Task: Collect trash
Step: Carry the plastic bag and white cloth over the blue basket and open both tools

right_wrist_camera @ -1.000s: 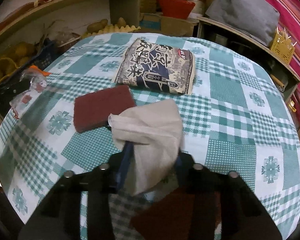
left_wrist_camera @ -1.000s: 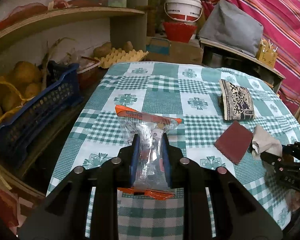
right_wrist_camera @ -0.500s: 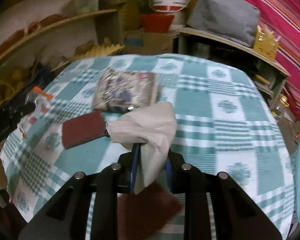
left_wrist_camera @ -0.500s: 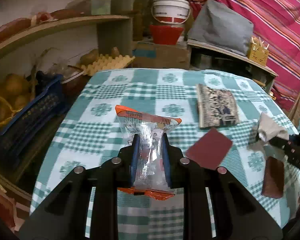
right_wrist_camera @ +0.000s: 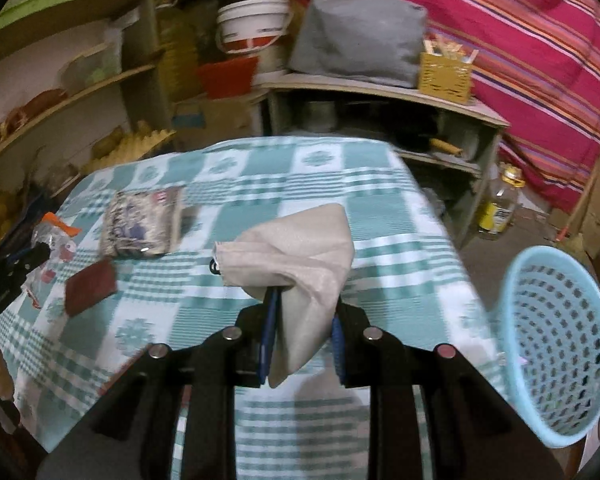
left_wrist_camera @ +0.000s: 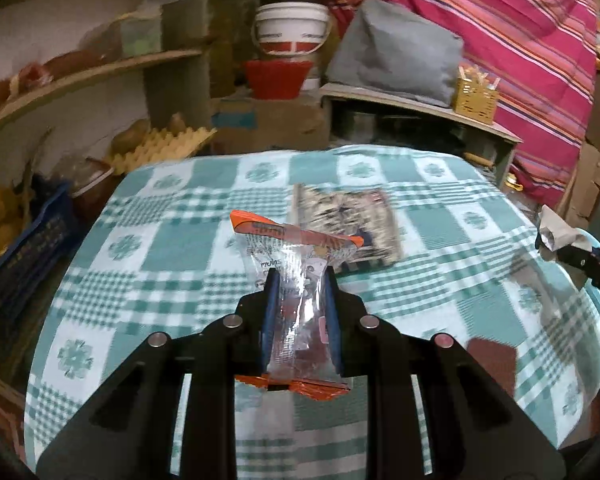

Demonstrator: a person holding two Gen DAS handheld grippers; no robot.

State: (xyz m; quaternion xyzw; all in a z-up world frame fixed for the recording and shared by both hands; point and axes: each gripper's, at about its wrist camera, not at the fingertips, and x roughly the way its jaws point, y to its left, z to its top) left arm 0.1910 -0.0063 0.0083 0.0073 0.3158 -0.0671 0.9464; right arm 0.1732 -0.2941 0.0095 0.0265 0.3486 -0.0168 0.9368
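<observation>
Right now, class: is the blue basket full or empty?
Nearly empty: the blue basket shows bare mesh walls inside; its very bottom is hidden.

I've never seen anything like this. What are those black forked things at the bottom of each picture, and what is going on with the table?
There is no robot here: a person carries a pair of hand-held tongs in each hand, and a wide-angle camera on each looks along its two fingers. One picture comes from the left tongs, the other from the right tongs. The left ones are shut on a clear wrapper with orange ends; the right ones are shut on a crumpled beige tissue. On the green checked tablecloth lie a printed snack packet and a dark red flat piece. Beside the table, at the right, stands a light blue basket, probably meant for the trash.
</observation>
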